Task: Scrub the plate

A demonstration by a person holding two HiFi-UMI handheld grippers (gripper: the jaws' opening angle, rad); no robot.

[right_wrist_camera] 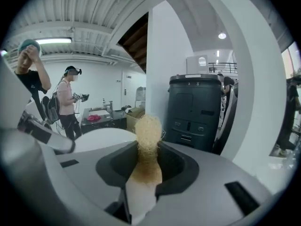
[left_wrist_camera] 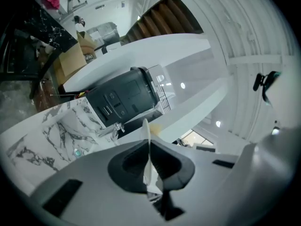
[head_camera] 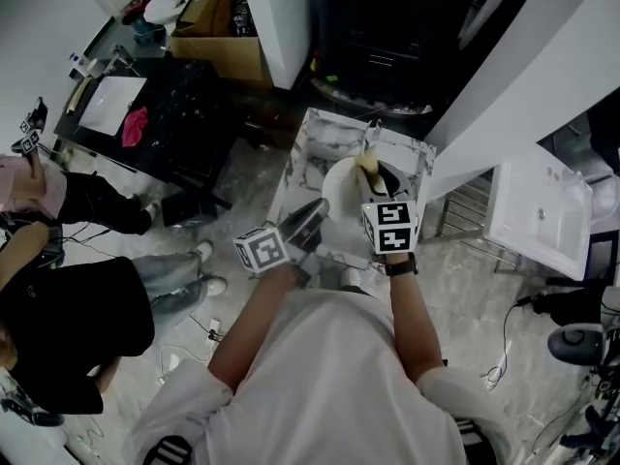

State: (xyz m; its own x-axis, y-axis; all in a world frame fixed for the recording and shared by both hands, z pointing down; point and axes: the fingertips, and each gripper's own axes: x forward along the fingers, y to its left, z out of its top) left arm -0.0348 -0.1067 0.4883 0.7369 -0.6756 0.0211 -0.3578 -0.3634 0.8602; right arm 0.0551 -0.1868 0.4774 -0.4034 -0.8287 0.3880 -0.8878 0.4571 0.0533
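Observation:
A white plate [head_camera: 339, 190] is held tilted above the small marble table [head_camera: 308, 148]. My left gripper [head_camera: 312, 219] is shut on the plate's near rim. In the left gripper view the plate [left_wrist_camera: 146, 138] shows edge-on, pinched between the jaws of that gripper [left_wrist_camera: 150, 166]. My right gripper [head_camera: 380, 184] is shut on a straw-coloured fibrous scrubber [head_camera: 367, 166], which lies against the plate's right side. In the right gripper view the scrubber [right_wrist_camera: 148, 133] sticks up from between the jaws of the gripper [right_wrist_camera: 146, 166], and the plate [right_wrist_camera: 101, 138] lies just left of it.
A black table [head_camera: 189, 129] with a white sheet and a pink cloth stands at the left, a cardboard box [head_camera: 221, 54] behind it. A dark bin [right_wrist_camera: 195, 107] stands beyond the marble table. A white sink [head_camera: 538, 209] is at the right. People [head_camera: 68, 303] stand at the left.

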